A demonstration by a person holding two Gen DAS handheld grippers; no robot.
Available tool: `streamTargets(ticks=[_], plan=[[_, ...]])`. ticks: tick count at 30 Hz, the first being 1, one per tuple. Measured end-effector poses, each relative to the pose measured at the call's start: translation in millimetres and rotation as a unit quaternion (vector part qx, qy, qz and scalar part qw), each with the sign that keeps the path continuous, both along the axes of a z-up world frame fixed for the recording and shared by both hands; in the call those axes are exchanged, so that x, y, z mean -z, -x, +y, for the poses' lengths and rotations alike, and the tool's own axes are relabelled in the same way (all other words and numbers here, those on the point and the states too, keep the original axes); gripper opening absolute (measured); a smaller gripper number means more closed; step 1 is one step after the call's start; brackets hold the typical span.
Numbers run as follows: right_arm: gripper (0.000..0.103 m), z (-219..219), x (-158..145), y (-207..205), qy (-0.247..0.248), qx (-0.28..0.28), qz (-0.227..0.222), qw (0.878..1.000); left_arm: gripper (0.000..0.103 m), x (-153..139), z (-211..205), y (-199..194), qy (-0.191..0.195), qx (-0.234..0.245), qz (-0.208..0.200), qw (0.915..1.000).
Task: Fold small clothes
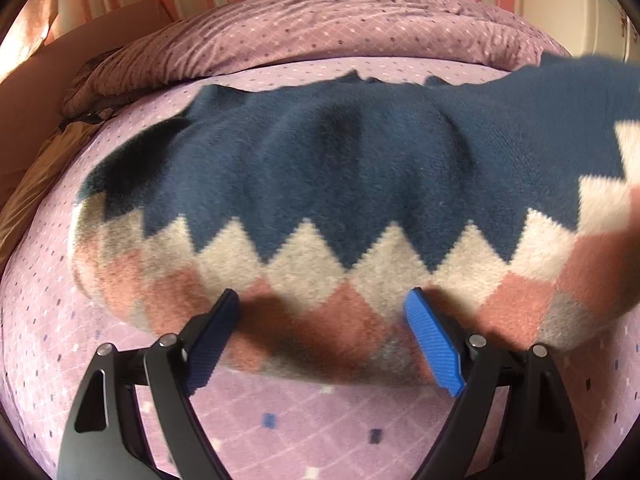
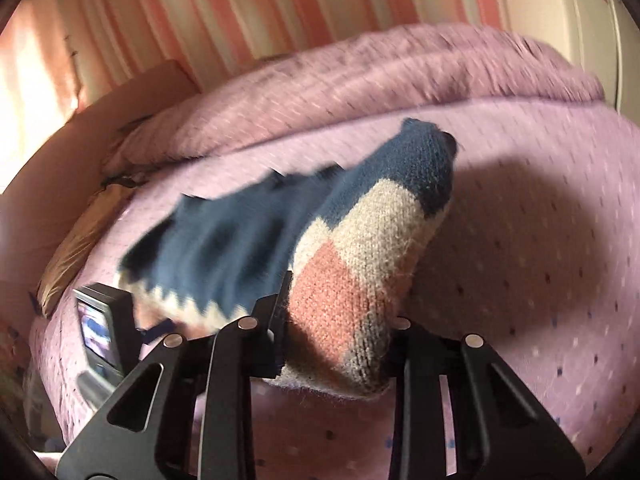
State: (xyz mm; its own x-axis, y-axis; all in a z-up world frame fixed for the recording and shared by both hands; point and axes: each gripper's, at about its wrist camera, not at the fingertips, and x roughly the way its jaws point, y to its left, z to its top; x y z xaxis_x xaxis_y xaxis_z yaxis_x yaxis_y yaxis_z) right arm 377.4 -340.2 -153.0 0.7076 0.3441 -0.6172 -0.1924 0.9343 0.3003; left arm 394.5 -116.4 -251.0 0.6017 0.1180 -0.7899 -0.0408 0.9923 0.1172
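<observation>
A knitted sweater (image 1: 320,160), dark blue with white, pink and grey diamonds along its hem, lies spread on the bed. My left gripper (image 1: 322,304) is open at the near hem. Its blue pads (image 1: 434,344) stand wide apart on either side of a stretch of the diamond band. In the right wrist view one end of the sweater (image 2: 348,280) is lifted off the bed and bunched. My right gripper (image 2: 340,312) is shut on this end, and fabric hides its right fingertip. The sweater's right side rises out of the left wrist view.
The lilac dotted sheet (image 1: 320,420) covers the bed. A rolled duvet (image 1: 320,32) of the same pattern lies along the far side under a striped wall. The body of the left gripper (image 2: 100,328) shows at the left of the right wrist view.
</observation>
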Motion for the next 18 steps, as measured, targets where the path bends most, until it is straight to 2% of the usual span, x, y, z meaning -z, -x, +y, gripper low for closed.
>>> streamTargets(ticks=[3, 8, 13, 18], plan=[[0.028, 25, -27, 1, 0.011, -0.012, -0.020, 1.000, 0.086, -12, 20, 0, 0.002, -0.017, -0.008, 0.9998], [0.027, 82, -61, -2, 0.033, -0.023, -0.045, 0.998, 0.086, -50, 80, -5, 0.007, -0.046, -0.040, 0.9981], [0.026, 141, -82, -10, 0.046, -0.033, -0.058, 0.997, 0.086, -87, 140, -3, 0.007, -0.065, -0.070, 0.9954], [0.025, 217, -96, -21, 0.059, -0.044, -0.067, 0.995, 0.086, -112, 194, 3, 0.007, -0.072, -0.082, 0.9940]])
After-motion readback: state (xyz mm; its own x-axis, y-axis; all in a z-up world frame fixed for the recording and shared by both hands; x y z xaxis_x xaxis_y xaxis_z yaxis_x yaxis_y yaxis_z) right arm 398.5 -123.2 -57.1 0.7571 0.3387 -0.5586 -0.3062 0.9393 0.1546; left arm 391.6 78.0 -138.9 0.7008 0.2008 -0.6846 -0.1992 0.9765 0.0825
